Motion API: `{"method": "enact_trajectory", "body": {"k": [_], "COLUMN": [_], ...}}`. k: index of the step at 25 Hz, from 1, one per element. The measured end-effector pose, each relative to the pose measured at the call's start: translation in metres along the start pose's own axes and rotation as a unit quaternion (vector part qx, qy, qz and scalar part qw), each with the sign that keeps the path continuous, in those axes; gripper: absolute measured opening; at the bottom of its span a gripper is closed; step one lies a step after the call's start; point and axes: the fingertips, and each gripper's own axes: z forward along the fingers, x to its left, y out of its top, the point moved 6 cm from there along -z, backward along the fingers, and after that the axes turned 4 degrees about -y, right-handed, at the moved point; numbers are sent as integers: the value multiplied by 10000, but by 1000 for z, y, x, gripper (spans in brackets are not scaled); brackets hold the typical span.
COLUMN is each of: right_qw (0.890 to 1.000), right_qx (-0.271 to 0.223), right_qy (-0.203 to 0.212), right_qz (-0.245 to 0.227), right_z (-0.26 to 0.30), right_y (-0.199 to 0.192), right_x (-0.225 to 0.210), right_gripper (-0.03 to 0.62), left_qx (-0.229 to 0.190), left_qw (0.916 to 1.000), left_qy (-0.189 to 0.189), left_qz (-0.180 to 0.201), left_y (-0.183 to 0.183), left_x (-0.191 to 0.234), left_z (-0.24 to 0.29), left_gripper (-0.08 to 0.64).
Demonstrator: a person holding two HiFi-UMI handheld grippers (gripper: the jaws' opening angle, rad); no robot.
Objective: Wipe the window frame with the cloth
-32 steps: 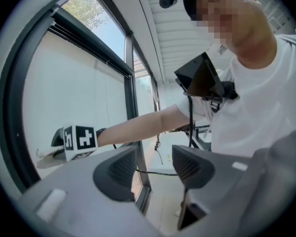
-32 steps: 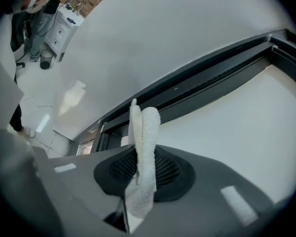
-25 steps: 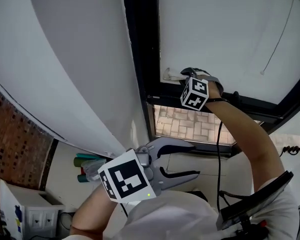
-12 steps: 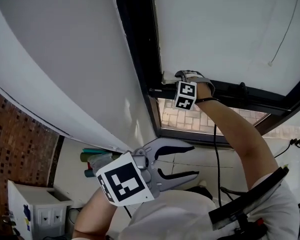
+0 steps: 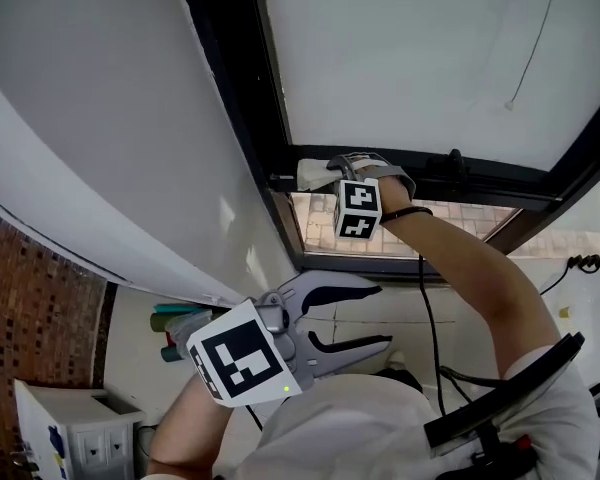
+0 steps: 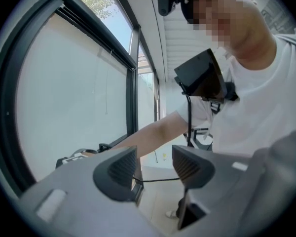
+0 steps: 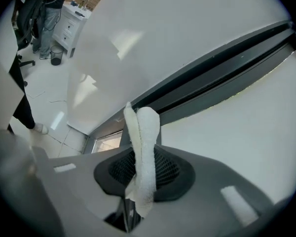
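Right gripper (image 7: 144,174) at twelve o'clock clamps the cloth (image 7: 142,132) against the window frame (image 5: 235,98); press evenly along it. Left gripper (image 5: 379,317) at six o'clock hangs wide apart.

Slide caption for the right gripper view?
Right gripper clamps a white cloth beside the dark window frame.

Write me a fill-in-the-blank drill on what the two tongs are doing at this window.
The right tongs are shut on a white ____. The left tongs are ____, with nothing between them. The window frame that the right tongs reach up to is ____ in colour.
Missing words: cloth; open; black.
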Motion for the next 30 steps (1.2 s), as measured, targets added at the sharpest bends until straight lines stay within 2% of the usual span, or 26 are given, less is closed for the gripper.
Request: {"method": "enact_trajectory", "body": {"k": [5, 8, 15, 20, 26, 30], "right_qw": [9994, 9988, 9944, 9856, 9751, 9695], "right_qx": [-232, -236, 461, 1094, 1658, 1964], "right_qy": [-175, -336, -828, -1075, -1273, -1330], "right_qz": [199, 266, 458, 717, 741, 614], "right_z": [-65, -110, -195, -241, -272, -271], "right_y": [-13, -39, -150, -242, -341, -398], "right_x": [-2, -3, -7, -9, -10, -9], "right_gripper": [72, 72, 72, 72, 72, 72], "left_qx": [-57, -102, -233, -206, -161, -132], "left_qw": [9992, 9978, 9907, 9833, 9799, 9809], "left_qy": [-355, -605, -1287, -1725, -1881, -1829], "left_qz": [156, 244, 385, 541, 646, 654], "left_y": [12, 20, 35, 49, 61, 62], "left_x": [-2, -6, -6, -7, -7, -3], "left_z": [28, 53, 116, 166, 208, 226], "left_gripper": [242, 242, 242, 242, 242, 242]}}
